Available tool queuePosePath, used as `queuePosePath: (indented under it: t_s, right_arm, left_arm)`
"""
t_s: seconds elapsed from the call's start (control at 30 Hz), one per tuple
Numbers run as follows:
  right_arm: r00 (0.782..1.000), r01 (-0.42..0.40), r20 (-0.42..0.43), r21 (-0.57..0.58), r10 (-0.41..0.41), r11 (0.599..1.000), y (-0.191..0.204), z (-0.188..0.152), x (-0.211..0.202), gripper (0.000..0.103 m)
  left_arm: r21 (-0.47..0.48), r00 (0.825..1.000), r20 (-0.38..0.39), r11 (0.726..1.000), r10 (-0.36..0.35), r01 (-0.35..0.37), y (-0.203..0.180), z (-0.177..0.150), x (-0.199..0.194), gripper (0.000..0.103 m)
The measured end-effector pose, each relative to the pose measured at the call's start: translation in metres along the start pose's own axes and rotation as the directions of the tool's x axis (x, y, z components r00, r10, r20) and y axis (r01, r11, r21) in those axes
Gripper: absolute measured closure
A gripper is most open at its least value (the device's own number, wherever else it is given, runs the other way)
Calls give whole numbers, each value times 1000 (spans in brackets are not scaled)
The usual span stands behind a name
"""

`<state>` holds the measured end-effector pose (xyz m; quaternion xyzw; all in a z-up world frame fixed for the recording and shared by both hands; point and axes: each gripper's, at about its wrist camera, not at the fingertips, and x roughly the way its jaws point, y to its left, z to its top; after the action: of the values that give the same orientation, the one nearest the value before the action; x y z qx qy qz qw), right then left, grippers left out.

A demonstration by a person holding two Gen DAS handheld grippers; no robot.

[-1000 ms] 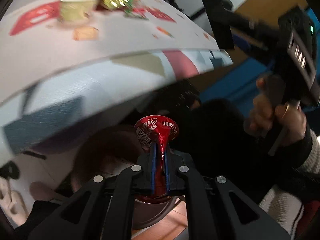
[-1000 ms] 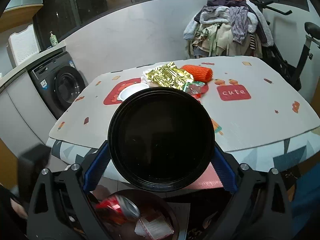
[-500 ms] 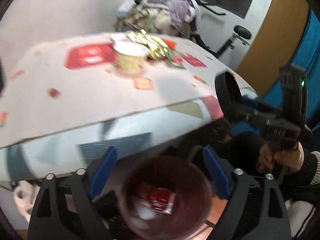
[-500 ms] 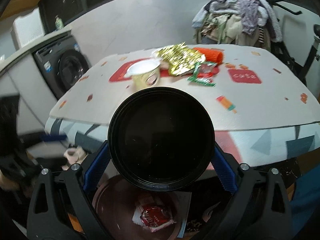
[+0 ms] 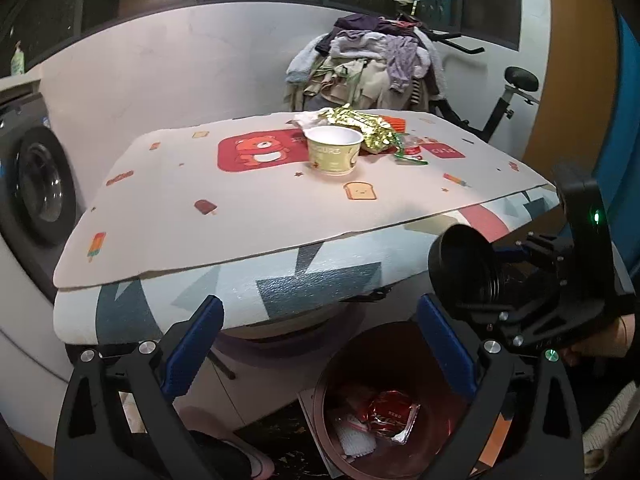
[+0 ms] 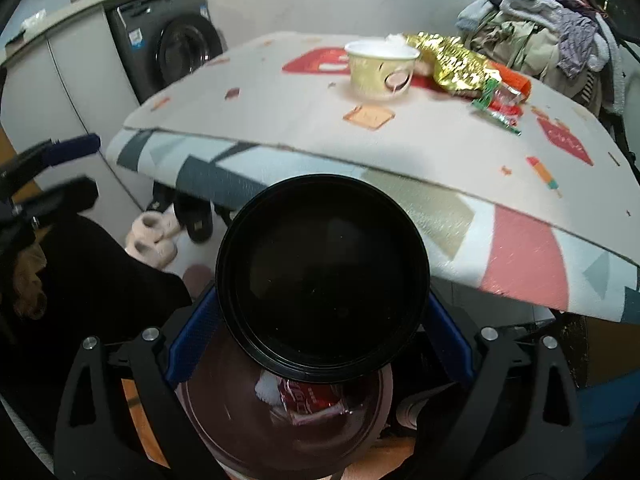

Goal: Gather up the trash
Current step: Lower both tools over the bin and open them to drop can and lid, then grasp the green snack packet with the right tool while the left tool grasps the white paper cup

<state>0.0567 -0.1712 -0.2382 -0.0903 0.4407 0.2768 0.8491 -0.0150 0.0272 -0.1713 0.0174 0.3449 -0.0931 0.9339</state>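
Note:
A dark brown bin [image 5: 360, 432] stands on the floor under the table's front edge, with a red wrapper [image 5: 394, 412] lying inside. My left gripper [image 5: 318, 320] hangs above it, jaws opening wide, nothing between them. My right gripper [image 6: 320, 344] is shut on a round black bowl [image 6: 322, 276], held over the bin [image 6: 240, 432] and the red wrapper [image 6: 308, 396]. In the left wrist view that bowl [image 5: 460, 268] sits at the right. On the table stand a yellow paper cup [image 5: 334, 152], a gold foil wrapper [image 5: 360, 126] and a red-green wrapper [image 5: 410, 152].
The table [image 5: 240, 208] has a printed mat and an overhanging patterned cloth. A washing machine [image 5: 36, 192] is at the left, a heap of clothes [image 5: 368, 64] and an exercise bike [image 5: 504, 96] behind. Slippers [image 6: 156, 236] lie under the table.
My left gripper let the red wrapper fall into the bin, spread wide, then rose and tilted up toward the table. My right gripper sank with the black bowl to just over the bin.

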Motion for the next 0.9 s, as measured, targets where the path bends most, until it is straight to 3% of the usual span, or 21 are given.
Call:
queuePosePath:
  t_s: [0.27,0.9]
  right_arm:
    - [999,1,-32,7,-1,1000,-2,-4,5,10]
    - [1000,19,-25,58,-17,998,-13,-3,4,6]
  left_arm:
    - [-97,1000,-8,995,12,-12,19,-3,3,8]
    - [-98,999,-25,995,23,-26,19,-4,8,8]
